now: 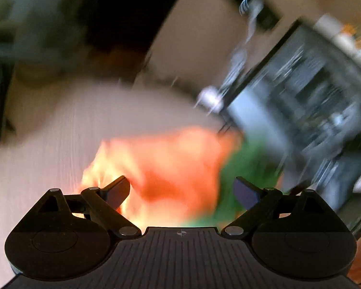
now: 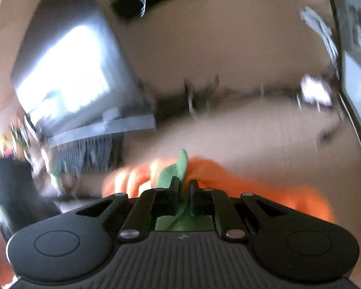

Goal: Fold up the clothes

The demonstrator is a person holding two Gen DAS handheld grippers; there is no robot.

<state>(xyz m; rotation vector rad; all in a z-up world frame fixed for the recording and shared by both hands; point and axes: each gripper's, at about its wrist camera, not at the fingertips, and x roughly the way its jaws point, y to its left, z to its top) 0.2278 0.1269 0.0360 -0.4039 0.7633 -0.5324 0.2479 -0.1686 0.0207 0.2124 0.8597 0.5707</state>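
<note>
Orange cloth (image 1: 170, 166) bunched on the pale desk (image 1: 60, 144), green cloth (image 2: 173, 171) lying against it. Both views smeared by motion, so edges, corners and any folds impossible to make out. Right gripper (image 2: 183, 187) clenched on a flap of the green cloth, which passes between the fingers and back under the body. Left gripper (image 1: 181, 192) released, jaws spread wide, poised just above the orange cloth with nothing between them. Best handled slowly: keep the right pinch firm near an edge, lift only enough to free green from orange, bring the left onto an opposite corner, then draw the fabric taut and flat before creasing anything.
</note>
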